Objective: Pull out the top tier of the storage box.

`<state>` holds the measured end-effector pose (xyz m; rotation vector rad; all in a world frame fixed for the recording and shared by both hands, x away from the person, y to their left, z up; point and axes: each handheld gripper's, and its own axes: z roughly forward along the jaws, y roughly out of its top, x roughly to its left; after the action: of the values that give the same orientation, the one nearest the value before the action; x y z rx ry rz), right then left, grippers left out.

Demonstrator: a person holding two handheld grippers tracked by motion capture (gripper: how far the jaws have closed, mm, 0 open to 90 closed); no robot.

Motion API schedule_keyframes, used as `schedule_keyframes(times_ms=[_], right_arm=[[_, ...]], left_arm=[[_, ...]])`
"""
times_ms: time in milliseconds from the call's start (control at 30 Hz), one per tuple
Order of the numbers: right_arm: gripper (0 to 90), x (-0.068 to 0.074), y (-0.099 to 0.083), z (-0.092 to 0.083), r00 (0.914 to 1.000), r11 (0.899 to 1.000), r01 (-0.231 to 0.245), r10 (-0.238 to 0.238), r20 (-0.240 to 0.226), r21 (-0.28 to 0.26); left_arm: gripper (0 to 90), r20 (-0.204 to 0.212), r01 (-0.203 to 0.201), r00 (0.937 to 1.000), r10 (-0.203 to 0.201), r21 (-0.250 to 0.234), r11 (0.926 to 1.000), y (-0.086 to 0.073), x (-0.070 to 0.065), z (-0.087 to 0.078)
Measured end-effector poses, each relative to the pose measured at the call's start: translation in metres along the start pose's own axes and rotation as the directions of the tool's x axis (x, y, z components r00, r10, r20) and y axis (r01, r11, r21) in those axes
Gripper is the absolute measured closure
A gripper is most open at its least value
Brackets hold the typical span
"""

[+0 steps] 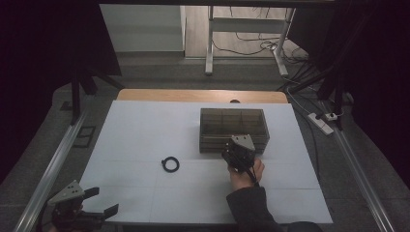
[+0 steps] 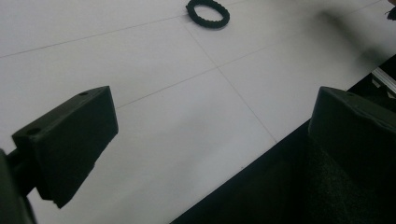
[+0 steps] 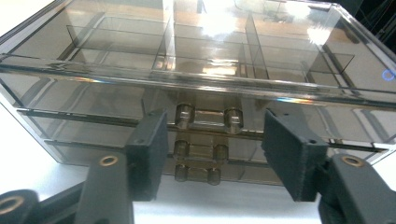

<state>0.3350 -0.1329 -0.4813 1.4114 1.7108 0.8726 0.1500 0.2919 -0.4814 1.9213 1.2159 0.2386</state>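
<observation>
White table (image 1: 145,145) with a black ring (image 1: 170,165) lying flat near its middle — well apart from other items. Behind the table: grey floor, a metal frame (image 1: 246,29) with trailing cables, and — at right — a white power strip (image 1: 321,123).

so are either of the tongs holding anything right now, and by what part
Nothing is held yet. The right tongs straddle the drawer handles of the clear drawer box, pads not touching. The left tongs are open over the table.

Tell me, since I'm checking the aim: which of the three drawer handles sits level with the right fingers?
The middle handle sits between the right gripper's fingers; the top handle sits higher, the bottom handle lower.
</observation>
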Motion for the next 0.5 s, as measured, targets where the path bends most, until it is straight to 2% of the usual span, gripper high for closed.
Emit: schedule_keyframes(times_ms=[267, 500], right_arm=[[54.7, 0.0019, -0.0001, 0.0006, 0.9996, 1.0, -0.028, 0.028, -0.008, 0.006], [55.2, 0.0008, 0.0005, 0.0006, 0.9984, 0.998, -0.054, 0.054, -0.016, 0.014]], left_arm=[[0.7, 0.002, -0.001, 1.0, 0.001, 0.001, 1.0, 0.0, 0.0001, 0.0], [0.8, 0.001, 0.0, 1.0, 0.0, 0.002, 1.0, 0.0, 0.0, 0.0001]])
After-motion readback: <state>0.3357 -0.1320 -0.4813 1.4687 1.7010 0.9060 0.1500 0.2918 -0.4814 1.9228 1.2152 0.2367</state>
